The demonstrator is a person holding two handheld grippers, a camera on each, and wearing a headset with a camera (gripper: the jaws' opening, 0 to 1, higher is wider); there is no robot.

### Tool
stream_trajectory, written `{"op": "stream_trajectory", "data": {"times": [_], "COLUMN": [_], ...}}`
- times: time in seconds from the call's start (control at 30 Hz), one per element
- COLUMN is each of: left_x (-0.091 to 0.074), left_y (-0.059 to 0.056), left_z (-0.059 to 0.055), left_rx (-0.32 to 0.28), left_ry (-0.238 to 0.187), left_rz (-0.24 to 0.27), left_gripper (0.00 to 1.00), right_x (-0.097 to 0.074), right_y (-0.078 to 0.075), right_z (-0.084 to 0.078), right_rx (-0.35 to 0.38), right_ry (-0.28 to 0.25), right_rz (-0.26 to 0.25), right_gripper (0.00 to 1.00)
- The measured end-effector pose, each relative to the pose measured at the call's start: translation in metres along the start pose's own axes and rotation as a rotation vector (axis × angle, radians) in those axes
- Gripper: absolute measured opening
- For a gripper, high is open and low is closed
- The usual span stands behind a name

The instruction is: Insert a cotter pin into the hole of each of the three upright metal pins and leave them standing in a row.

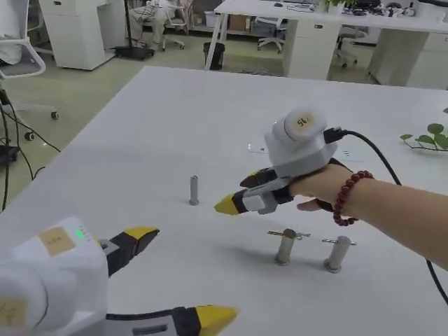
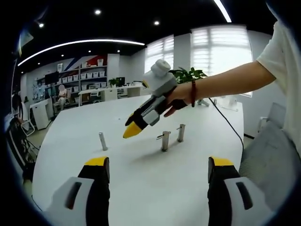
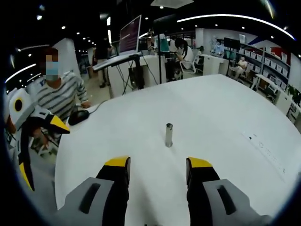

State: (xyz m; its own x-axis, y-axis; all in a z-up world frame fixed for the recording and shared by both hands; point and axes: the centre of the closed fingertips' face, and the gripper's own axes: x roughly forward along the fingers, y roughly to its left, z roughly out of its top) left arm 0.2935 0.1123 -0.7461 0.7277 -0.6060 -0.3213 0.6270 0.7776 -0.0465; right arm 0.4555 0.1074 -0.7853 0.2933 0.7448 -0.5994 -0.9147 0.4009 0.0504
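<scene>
**A:** How do the claws sit over the white bench (image 1: pixel 175 112)?

**B:** The left claw (image 2: pixel 158 162) is spread wide and holds nothing. The right claw (image 3: pixel 158 162) is parted too, empty, hovering above the bench.

**A:** And the metal pins?

**B:** A bare pin (image 3: pixel 169 134) stands upright straight ahead of the right claw, in line with its gap and apart from it. A second pin (image 1: pixel 285 246) and a third pin (image 1: pixel 337 253) stand side by side ahead of the left claw, behind the right claw's tips. Each has a cotter pin (image 1: pixel 288 234) through its top.
</scene>
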Motion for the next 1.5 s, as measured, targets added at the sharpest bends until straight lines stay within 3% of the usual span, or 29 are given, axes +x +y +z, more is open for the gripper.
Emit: {"op": "stream_trajectory", "data": {"times": [0.27,0.5,0.73,1.1,1.5], "left_x": [-0.001,-0.001,0.000,0.001,0.002], "left_y": [0.004,0.004,0.007,0.013,0.013], "left_z": [0.001,-0.006,-0.012,-0.015,-0.025], "left_rx": [0.005,0.019,0.010,-0.023,-0.048], "left_ry": [-0.007,0.014,0.018,0.001,0.019], "left_rz": [0.015,0.020,0.029,0.044,0.036], "left_gripper": [0.88,0.86,0.82,0.76,0.73], "right_x": [0.027,0.046,0.064,0.076,0.079], "right_y": [-0.003,-0.015,-0.020,-0.025,-0.022], "right_z": [0.014,0.015,0.010,0.013,0.015], "right_rx": [-0.018,-0.001,0.031,0.059,0.081], "right_ry": [-0.074,-0.104,-0.127,-0.147,-0.157], "right_rz": [-0.023,-0.058,-0.050,-0.074,-0.064], "right_gripper": [0.40,0.32,0.29,0.24,0.16]}}
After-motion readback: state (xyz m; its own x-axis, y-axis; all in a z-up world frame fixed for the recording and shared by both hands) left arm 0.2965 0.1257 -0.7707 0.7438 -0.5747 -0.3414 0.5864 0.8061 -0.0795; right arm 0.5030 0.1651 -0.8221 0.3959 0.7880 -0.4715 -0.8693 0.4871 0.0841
